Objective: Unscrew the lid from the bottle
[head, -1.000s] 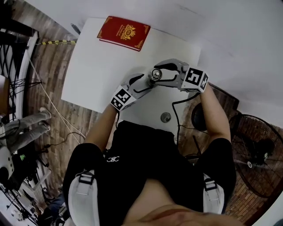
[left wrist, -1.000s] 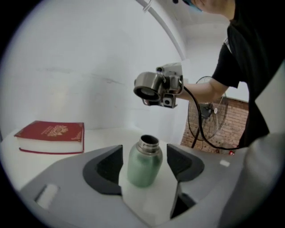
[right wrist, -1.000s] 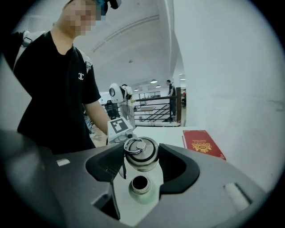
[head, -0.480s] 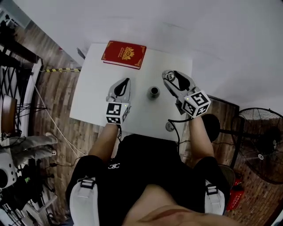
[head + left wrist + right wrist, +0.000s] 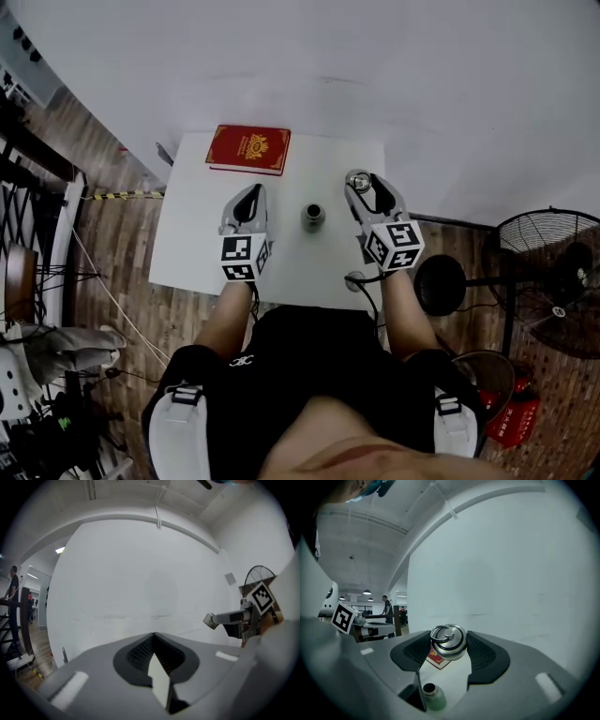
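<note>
A white table [image 5: 192, 239] fills the middle of the head view. A floor fan [image 5: 553, 272] stands off it at 3 o'clock. A red book [image 5: 248, 149] lies at 11 o'clock from the bottle [image 5: 313, 217], well apart from it. The bottle stands upright mid-table with its mouth open, between the two grippers and touching neither.

The left gripper [image 5: 249, 199], at the bottle's 9 o'clock, has its jaws pressed together on nothing. The right gripper [image 5: 361, 184], at 3 o'clock, holds the metal lid [image 5: 448, 642] between wide-set pads, ring handle up. A small round disc [image 5: 354, 278] lies at 5 o'clock by the table edge.
</note>
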`<state>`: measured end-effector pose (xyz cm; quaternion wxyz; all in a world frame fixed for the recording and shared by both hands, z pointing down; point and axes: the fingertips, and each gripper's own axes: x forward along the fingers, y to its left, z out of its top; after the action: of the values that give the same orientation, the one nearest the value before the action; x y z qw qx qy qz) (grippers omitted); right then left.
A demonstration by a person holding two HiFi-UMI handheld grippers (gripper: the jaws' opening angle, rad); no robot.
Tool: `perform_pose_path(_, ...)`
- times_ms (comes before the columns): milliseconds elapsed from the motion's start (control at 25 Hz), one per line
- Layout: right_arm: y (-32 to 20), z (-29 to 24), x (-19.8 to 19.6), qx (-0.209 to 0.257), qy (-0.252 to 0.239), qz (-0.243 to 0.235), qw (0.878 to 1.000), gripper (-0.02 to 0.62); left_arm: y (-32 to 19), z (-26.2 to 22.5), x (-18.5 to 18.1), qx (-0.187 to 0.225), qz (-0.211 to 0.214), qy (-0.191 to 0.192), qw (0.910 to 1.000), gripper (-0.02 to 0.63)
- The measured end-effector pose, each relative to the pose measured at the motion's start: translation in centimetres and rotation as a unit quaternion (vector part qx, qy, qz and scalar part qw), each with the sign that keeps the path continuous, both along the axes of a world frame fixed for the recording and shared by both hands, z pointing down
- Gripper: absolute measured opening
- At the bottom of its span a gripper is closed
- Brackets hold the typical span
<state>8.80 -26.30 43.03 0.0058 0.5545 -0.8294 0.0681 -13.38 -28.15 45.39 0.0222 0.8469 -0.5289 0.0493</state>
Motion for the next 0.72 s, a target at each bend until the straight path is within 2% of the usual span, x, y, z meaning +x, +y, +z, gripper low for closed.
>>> perform_pose_path(320,1.5,-1.5,-0.3,0.013,-0.004,0.007,1.000,0.247,1.6,-1.8,0.9,0.008,0.018,0.001,0.9998,0.054)
perform_pose_path(720,1.2,-0.5,-1.8,0.011,-0.003,-0.007,1.000,0.247,1.4,-1.3,0.5,0.003,0.024,0.004,0.9997,0.054)
